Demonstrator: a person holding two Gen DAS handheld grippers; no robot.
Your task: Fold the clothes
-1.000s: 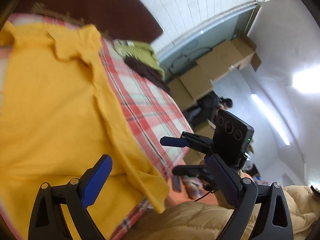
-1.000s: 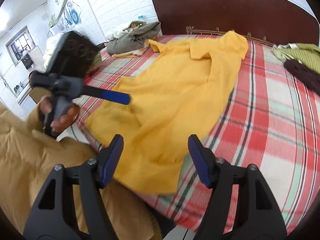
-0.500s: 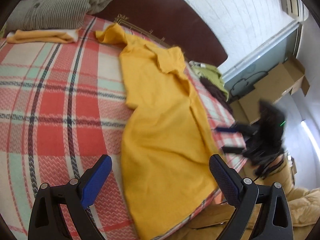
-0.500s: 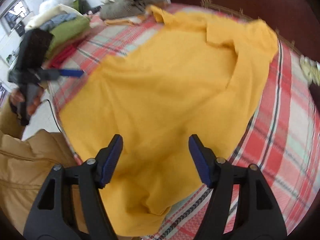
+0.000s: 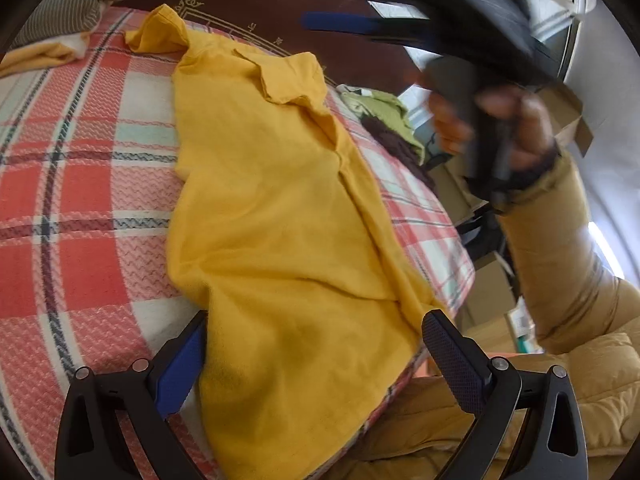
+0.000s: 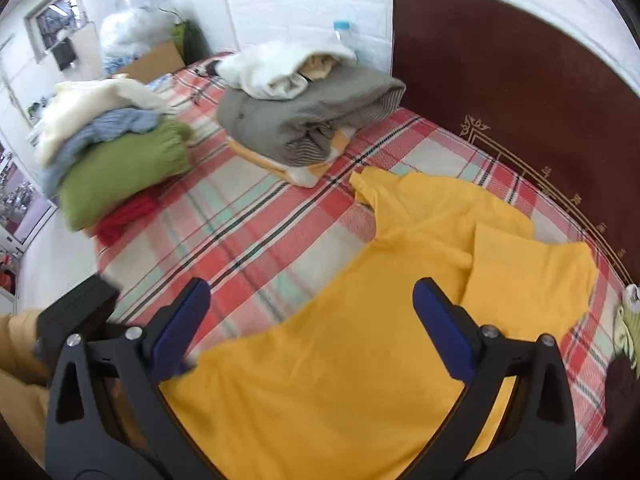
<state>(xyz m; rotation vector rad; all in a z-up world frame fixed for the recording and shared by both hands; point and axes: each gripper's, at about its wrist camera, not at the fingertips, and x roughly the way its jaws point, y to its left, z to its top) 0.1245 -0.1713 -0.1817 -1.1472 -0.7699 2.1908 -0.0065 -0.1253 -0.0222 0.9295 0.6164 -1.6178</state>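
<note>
A yellow polo shirt [image 5: 272, 216] lies spread on the plaid bed, collar toward the headboard; it also shows in the right wrist view [image 6: 360, 344]. My left gripper [image 5: 316, 356] is open, its jaws straddling the shirt's hem at the bed's near edge. My right gripper [image 6: 312, 324] is open and empty above the shirt's body. In the left wrist view the right gripper [image 5: 408, 20] appears blurred, high over the shirt's collar side, held in a hand.
Plaid bedspread [image 6: 248, 224] with a dark headboard [image 6: 500, 80]. A grey and white clothes pile [image 6: 304, 108] and a green, blue and cream stack [image 6: 116, 152] sit to the left. Green and dark garments [image 5: 384, 120] lie beyond the shirt. Cardboard boxes [image 5: 568, 128] stand off the bed.
My left gripper has dropped to the shirt's hem. My right gripper has risen and swung over the shirt toward the headboard. The shirt lies as before.
</note>
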